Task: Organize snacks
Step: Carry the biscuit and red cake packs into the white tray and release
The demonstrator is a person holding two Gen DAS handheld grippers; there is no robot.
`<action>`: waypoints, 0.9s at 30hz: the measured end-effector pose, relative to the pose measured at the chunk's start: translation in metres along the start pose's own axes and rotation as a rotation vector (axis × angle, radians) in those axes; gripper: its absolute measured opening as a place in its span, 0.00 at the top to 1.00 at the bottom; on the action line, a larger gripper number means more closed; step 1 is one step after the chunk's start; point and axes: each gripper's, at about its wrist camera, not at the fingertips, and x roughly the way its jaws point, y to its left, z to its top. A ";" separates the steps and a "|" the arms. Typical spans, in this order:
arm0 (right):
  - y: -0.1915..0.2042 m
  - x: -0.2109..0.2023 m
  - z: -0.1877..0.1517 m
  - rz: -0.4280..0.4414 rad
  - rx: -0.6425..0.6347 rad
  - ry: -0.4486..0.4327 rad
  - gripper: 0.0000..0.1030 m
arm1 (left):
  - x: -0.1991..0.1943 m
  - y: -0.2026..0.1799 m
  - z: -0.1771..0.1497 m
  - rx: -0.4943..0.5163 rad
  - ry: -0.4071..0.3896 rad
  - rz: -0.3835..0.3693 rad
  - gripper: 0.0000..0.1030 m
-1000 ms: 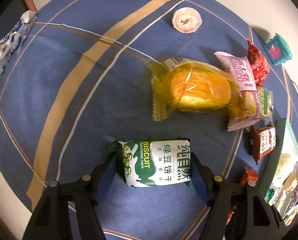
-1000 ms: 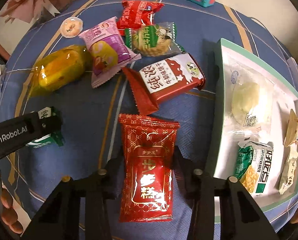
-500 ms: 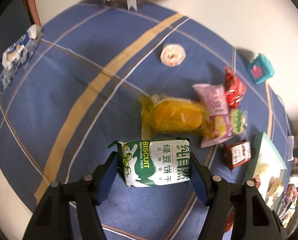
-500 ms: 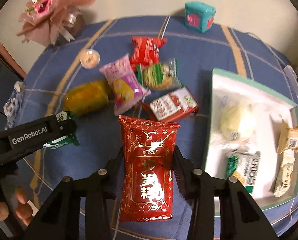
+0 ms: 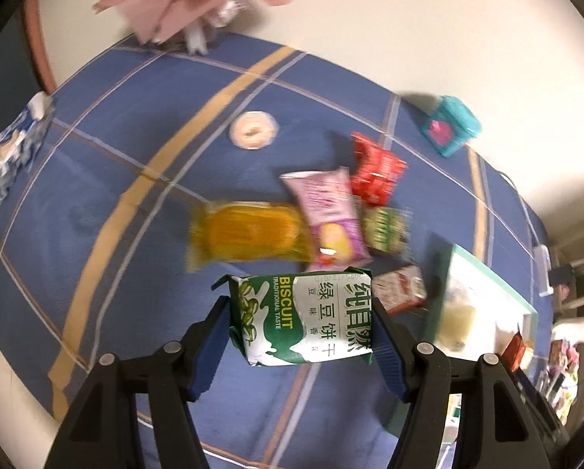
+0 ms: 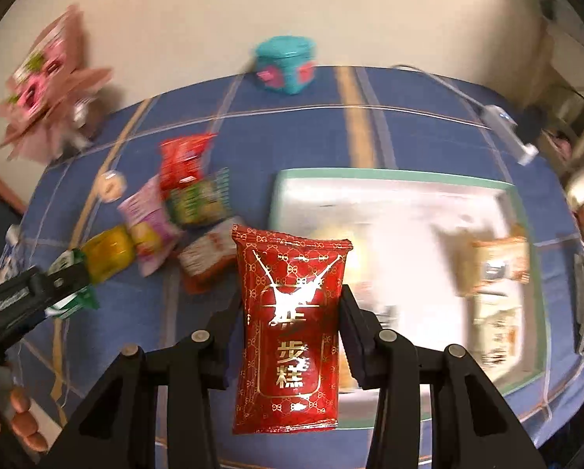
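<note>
Both packets look light and crinkly (slippery film): left hand-held gripper pinches the green biscuit pack at its ends, right hand-held gripper clamps the red cake packet mid-body.

Plain cream wall, blue plaid tablecloth, warm indoor light

Blue-clothed table bears snack packets (blurred) and tray.
</note>
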 end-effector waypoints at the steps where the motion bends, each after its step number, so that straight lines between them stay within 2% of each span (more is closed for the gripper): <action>1: -0.009 0.000 0.003 -0.012 0.017 -0.002 0.56 | -0.002 -0.009 -0.003 0.020 -0.002 -0.008 0.32; 6: -0.069 -0.010 0.010 -0.060 0.117 -0.014 0.56 | -0.001 -0.057 -0.019 0.133 0.006 -0.045 0.32; 13: -0.140 -0.020 0.010 -0.113 0.238 -0.023 0.56 | -0.002 -0.129 -0.054 0.344 0.014 -0.092 0.32; 19: -0.170 -0.018 0.005 -0.134 0.292 -0.020 0.56 | 0.007 -0.168 -0.077 0.440 0.048 -0.155 0.32; 27: -0.171 -0.012 0.004 -0.125 0.279 -0.004 0.56 | 0.017 -0.194 -0.092 0.503 0.043 -0.169 0.32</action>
